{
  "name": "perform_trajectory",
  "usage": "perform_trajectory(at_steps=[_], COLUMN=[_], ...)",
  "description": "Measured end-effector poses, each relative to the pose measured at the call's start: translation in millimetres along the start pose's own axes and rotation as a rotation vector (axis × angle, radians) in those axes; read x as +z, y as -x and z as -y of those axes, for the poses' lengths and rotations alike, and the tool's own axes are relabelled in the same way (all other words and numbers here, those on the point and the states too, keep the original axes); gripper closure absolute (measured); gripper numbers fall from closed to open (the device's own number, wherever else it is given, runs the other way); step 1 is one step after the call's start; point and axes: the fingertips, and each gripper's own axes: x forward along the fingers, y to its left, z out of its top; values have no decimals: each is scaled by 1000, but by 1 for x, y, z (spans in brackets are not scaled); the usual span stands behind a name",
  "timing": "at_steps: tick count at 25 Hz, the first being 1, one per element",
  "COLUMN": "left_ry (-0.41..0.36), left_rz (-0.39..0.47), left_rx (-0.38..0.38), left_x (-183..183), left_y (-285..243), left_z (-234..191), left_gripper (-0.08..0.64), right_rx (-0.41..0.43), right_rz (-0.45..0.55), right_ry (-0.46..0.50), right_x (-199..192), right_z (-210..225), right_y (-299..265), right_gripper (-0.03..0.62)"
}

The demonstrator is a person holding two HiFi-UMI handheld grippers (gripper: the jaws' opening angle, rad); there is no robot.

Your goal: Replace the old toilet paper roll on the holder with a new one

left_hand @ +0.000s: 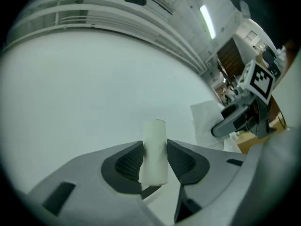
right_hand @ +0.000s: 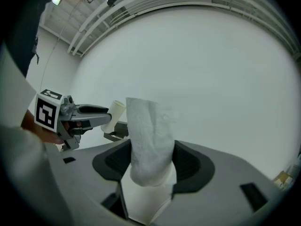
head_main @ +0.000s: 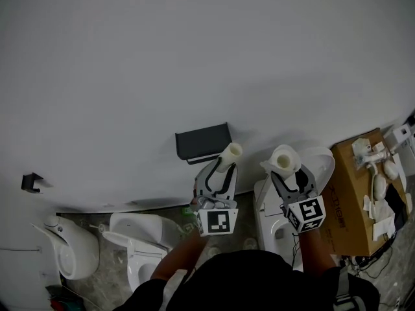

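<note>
Left gripper view: jaws pinch empty core (left_hand: 154,149); right jaws pinch new roll (right_hand: 149,145).

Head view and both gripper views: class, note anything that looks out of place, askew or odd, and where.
The new roll in the right tool has a loose sheet standing free across its front, not wound flat. The black holder on the wall is bare; the left tool grips the empty tube.
</note>
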Motion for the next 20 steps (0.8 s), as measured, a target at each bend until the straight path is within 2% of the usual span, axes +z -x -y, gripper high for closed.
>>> perform_trajectory(at_steps=[3,7,15,20], left_ry=[159,342,370,358], left_rz=[56,54,94,87], left_rx=[32,64,96,130], left_x=[10,13,19,9], left_y=[14,34,59,70], left_z=[-18,-36,-64,-81], left_gripper=[402,402,402,402], right_rx=[12,34,98,124], right_rz=[4,13,18,2], right_ry=[-2,-11,-80,-188], right_x=[0,3,1,-13], right_z=[-8,-19,-42,-48], right_y=[-4,-15,-45,-62], right_gripper=[333,333,333,334])
